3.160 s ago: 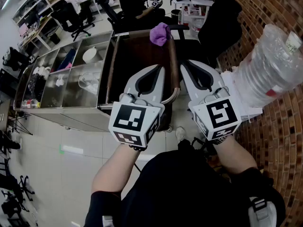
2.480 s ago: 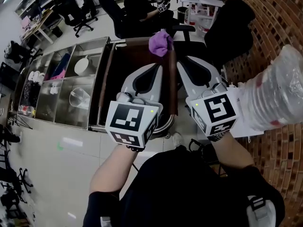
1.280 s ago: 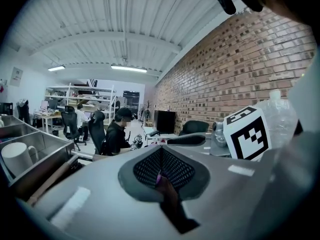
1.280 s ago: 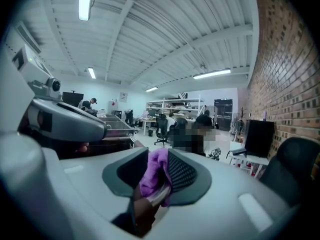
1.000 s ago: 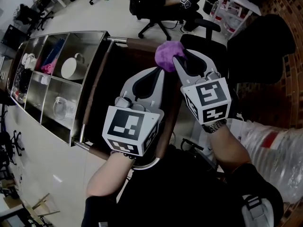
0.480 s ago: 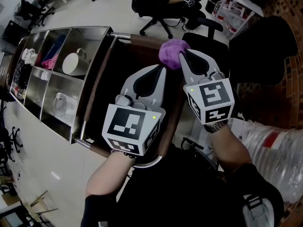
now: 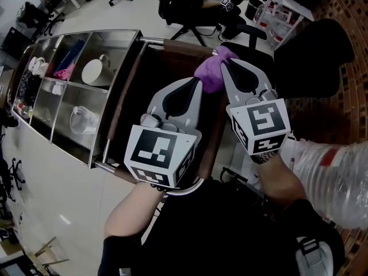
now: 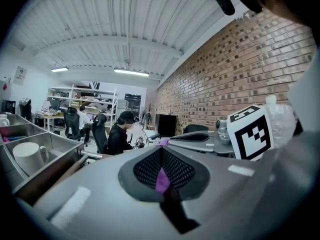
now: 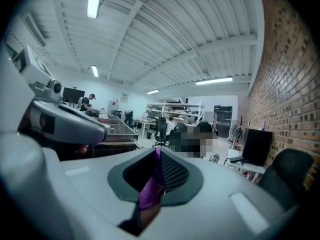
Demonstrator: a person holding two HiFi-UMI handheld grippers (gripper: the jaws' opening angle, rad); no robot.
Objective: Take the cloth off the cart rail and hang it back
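A crumpled purple cloth (image 7: 210, 75) is pinched at the tip of my right gripper (image 7: 225, 62), above the far right corner of the cart's brown rail (image 7: 175, 45). The right jaws have just been closing with the cloth between them. The right gripper view shows purple fabric (image 9: 150, 190) squeezed in the slit of that gripper (image 9: 156, 152). My left gripper (image 7: 196, 81) is shut and holds nothing, its tip right beside the cloth. In the left gripper view the cloth (image 8: 161, 180) shows through the narrow gap of that gripper (image 8: 161, 149).
The steel cart (image 7: 123, 36) on the left has compartments holding a white mug (image 7: 92, 71) and a glass jug (image 7: 82, 119). Black office chairs (image 7: 307, 56) stand beyond the rail. A large plastic water bottle (image 7: 336, 177) lies by the brick wall on the right. People sit at desks farther off.
The right jaws, open around the cloth a second ago, have shut on it. Both grippers have moved a little, the cloth going with the right one.
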